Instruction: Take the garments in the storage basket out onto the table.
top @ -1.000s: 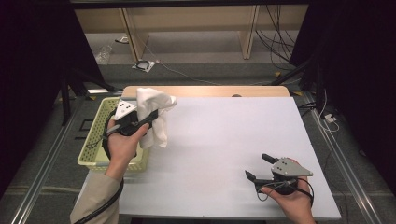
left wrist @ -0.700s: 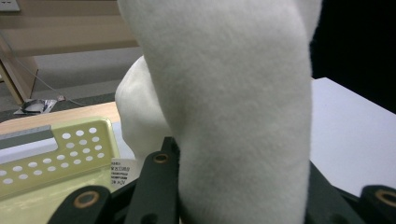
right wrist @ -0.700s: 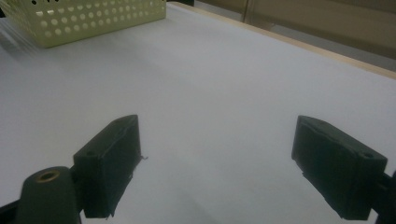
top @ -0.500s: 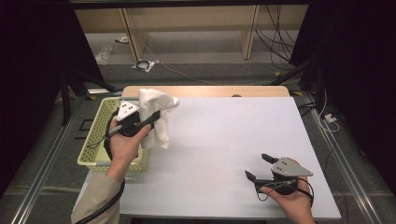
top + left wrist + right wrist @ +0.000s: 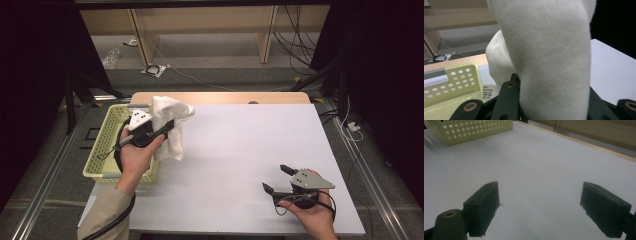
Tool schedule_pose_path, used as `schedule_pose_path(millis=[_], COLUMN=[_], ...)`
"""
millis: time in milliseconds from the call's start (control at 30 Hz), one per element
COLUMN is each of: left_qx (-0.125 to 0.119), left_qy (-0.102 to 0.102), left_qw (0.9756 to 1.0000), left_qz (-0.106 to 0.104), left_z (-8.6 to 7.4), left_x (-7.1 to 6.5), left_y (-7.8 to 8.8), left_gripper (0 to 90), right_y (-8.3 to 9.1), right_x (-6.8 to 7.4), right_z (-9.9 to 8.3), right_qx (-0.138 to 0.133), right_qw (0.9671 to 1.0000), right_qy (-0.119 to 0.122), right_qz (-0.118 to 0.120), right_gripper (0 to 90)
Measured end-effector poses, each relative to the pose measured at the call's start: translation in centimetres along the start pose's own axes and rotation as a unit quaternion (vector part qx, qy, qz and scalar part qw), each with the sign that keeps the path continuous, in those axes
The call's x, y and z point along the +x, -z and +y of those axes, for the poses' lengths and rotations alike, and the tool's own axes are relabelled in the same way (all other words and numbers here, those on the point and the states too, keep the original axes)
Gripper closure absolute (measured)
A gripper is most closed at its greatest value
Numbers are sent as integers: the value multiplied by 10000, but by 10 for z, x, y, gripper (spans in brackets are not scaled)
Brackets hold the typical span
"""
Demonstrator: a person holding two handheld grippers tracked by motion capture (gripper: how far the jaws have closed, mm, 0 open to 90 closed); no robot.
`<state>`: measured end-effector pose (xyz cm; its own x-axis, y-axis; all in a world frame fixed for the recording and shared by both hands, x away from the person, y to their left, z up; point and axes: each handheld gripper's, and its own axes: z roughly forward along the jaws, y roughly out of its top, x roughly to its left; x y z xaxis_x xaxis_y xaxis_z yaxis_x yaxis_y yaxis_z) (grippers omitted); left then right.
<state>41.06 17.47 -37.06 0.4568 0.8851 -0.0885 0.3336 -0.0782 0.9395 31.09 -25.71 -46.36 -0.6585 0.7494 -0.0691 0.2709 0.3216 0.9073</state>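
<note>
White bench (image 5: pixel 240 150), dark room around it, bare floor and wooden shelving behind.

Item 1, far left: pale yellow perforated basket (image 5: pixel 102 145), sitting at the bench's left edge. I see its holed wall in the left gripper view (image 5: pixel 451 82) and far off in the right gripper view (image 5: pixel 474 130).

Item 2: left gripper (image 5: pixel 167 126), held above the basket's right rim. Its fingers (image 5: pixel 509 95) pinch a white cloth (image 5: pixel 170 125).

Item 3: the cloth itself (image 5: pixel 549 55). It is lifted off the bench, bunched over the fingers and draped downward, so its long axis runs roughly vertical. It hangs at the basket's right rim, over the edge of the open bench, not inside the basket.

Item 4, far right: right gripper (image 5: pixel 279 178), low at the near right of the bench, fingers (image 5: pixel 482 205) spread wide with nothing between them.

Key relation: the cloth lies well apart from the right gripper, up and to its left across bare bench. I judge the left hand alone governs where the cloth goes next: leftward into the basket, or rightward onto the bench.
</note>
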Motion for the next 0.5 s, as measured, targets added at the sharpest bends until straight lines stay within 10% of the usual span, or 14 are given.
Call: schedule_pose_path(millis=[500], left_qx=[32], left_qy=[-67], left_qw=[9999], left_qz=[-92], left_z=[0], left_x=[-7], left_y=[-1], left_gripper=[706], right_y=[0], right_x=[0], right_z=[0], right_qx=[10], right_qw=[10000], right_qy=[5], right_qz=[3], right_gripper=[166])
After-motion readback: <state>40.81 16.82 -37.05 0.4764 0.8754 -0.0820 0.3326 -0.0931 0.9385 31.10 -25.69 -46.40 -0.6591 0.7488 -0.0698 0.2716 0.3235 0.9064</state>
